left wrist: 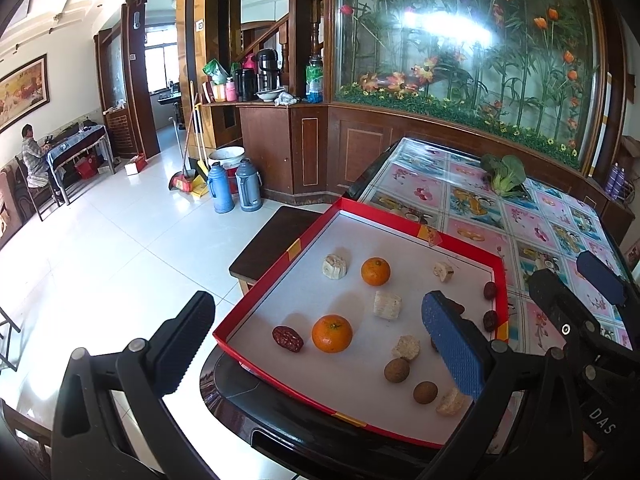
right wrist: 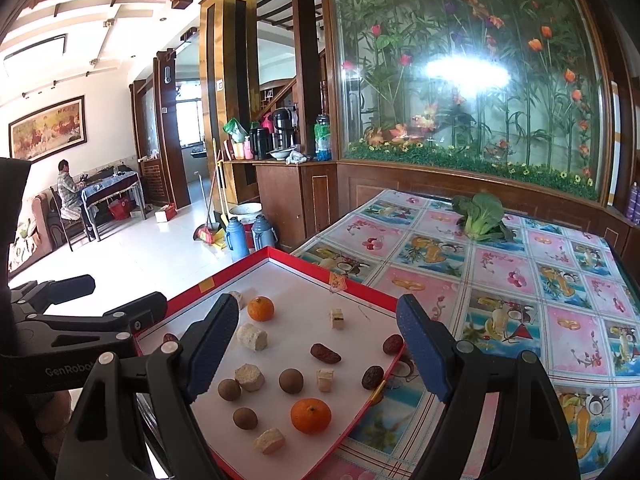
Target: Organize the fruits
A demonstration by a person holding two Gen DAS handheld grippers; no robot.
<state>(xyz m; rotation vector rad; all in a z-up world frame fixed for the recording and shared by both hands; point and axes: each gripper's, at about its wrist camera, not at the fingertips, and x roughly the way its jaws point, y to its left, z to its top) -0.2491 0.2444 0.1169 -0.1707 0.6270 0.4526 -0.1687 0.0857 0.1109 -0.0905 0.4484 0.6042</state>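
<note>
A red-rimmed tray (left wrist: 280, 268) with a white floor sits at the table's near left corner; it also shows in the right wrist view (right wrist: 360, 292). It holds two tangerines (left wrist: 332, 333) (right wrist: 311, 415), red dates (left wrist: 287, 338) (right wrist: 325, 353), brown longans (left wrist: 397, 370) (right wrist: 291, 381) and pale cut chunks (left wrist: 387, 305) (right wrist: 251, 337). My left gripper (left wrist: 320, 340) is open and empty above the tray's near side. My right gripper (right wrist: 316, 356) is open and empty above the tray. The right gripper also shows at the right of the left wrist view (left wrist: 560, 292).
The table (right wrist: 520, 280) has a flowered plastic cover. A leafy green vegetable (right wrist: 480, 212) lies at its far side. A dark stool (left wrist: 276, 236) stands left of the tray. Two thermos flasks (left wrist: 236, 190) stand on the tiled floor. A wood and glass partition (left wrist: 460, 60) is behind the table.
</note>
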